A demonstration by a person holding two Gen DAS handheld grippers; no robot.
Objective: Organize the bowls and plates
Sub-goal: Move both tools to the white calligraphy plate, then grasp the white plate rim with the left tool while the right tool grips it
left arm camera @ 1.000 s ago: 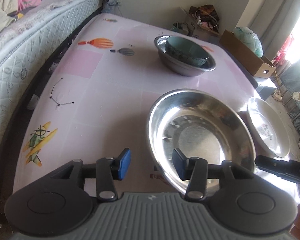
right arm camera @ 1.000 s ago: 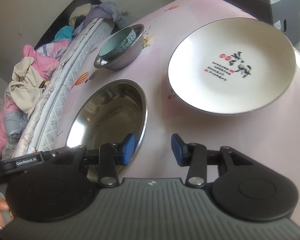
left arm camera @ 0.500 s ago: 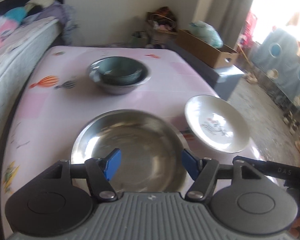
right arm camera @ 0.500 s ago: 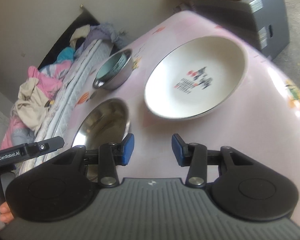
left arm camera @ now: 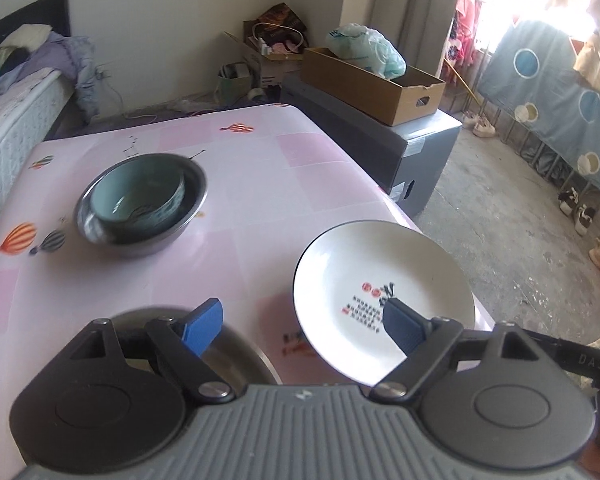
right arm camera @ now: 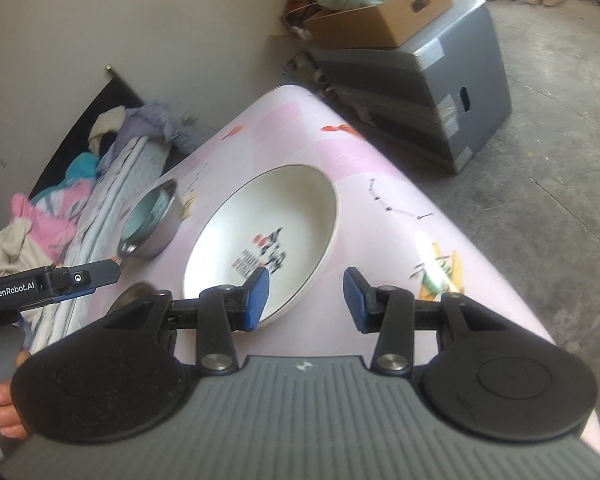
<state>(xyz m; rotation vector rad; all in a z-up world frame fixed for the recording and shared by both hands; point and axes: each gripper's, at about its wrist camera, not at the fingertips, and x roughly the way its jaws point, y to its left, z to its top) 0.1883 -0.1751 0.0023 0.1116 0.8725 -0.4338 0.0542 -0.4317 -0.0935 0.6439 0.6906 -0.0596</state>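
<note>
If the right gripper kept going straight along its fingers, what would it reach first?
Most likely the pink table, just past the near rim of the white plate. The right gripper is open and empty, with the plate's edge by its left finger; depth is hard to judge.

Left hand-held gripper [left arm camera: 302, 326] swung rightward, off the large shallow steel bowl [left arm camera: 242, 354] and toward the white round plate with red and black lettering [left arm camera: 380, 280]; jaws opening, far wider than a second ago, nothing between them. Steel bowl now mostly hidden under the left finger, only a rim sliver visible. Right hand-held gripper [right arm camera: 306, 296] likewise shifted right, its left pad now over the plate's near rim, its gap over bare pink counter [right arm camera: 384, 232].
</note>
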